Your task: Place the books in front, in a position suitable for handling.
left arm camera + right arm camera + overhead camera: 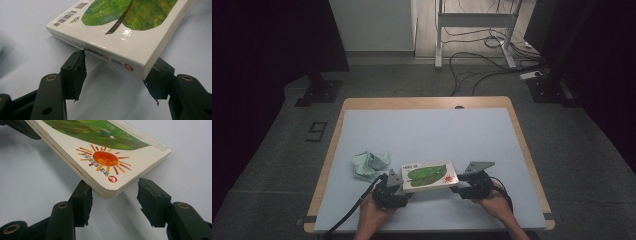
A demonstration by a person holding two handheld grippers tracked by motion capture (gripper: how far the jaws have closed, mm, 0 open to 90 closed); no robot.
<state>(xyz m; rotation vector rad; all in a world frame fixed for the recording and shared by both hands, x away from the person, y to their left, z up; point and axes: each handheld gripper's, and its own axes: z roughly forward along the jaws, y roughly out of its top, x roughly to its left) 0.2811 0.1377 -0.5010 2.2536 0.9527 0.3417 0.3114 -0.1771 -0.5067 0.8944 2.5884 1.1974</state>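
A thick white board book [428, 174] with a green leaf on its cover hangs slightly above the pale table, between both grippers. My left gripper [398, 186] holds its left end. In the left gripper view the book [130, 15] has its spine corner between the jaws of the left gripper [118, 60], and both pads touch it. My right gripper [463, 186] holds the right end. In the right gripper view the rounded corner of the book [105, 157], printed with an orange sun, sits between the jaws of the right gripper [113, 183]. A shadow lies beneath it.
A crumpled pale green cloth [369, 164] lies on the table just left of the book. The table [427, 130] has a wooden rim around a pale mat. Cables and a desk frame [474, 30] stand on the floor beyond the far edge.
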